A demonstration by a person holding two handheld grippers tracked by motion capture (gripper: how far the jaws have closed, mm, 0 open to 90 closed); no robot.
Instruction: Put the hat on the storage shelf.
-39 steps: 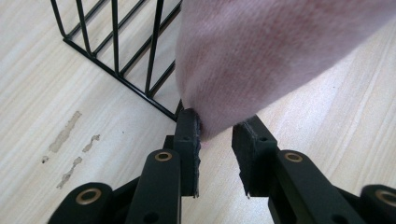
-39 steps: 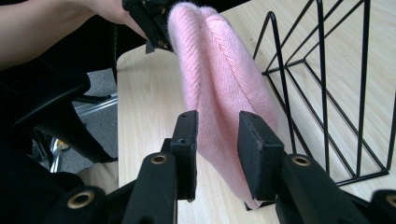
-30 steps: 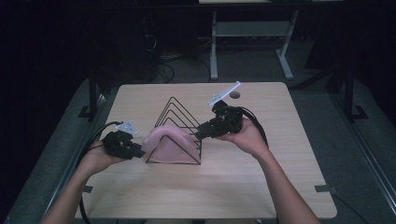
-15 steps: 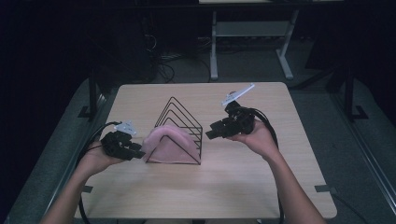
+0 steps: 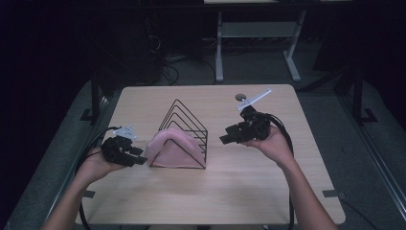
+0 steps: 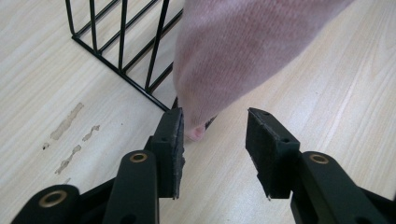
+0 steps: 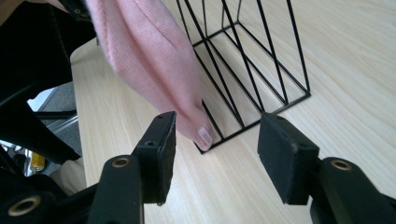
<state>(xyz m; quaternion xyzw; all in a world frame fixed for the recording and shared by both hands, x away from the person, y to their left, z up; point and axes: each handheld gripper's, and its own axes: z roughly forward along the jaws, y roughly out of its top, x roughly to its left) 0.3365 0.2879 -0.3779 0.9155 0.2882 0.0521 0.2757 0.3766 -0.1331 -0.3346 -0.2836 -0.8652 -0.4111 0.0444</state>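
Observation:
A black wire rack [image 5: 184, 125] of triangular frames stands mid-table, and a pink knitted cloth [image 5: 171, 148] is draped over its front frames. My left gripper [image 5: 137, 159] rests at the cloth's left end. Its jaws have just been opening and now stand open [image 6: 214, 128], with the cloth's corner [image 6: 233, 51] hanging just ahead of the pads and the rack [image 6: 120, 51] beyond. My right gripper [image 5: 226, 139] hovers right of the rack, apart from it. Its jaws [image 7: 217, 126] have just been opening too and hold nothing. They face the cloth [image 7: 149, 60] and rack [image 7: 254, 60].
A small round dark disc [image 5: 241, 97] lies near the far edge of the wooden table [image 5: 215, 201]. Scuff marks [image 6: 69, 125] mark the tabletop near my left gripper. A metal stand [image 5: 219, 52] rises on the floor behind the table.
My right gripper has drawn back to the right, away from the rack's side. Both pairs of jaws have spread wider. The left hand has stayed put and the cloth lies as before.

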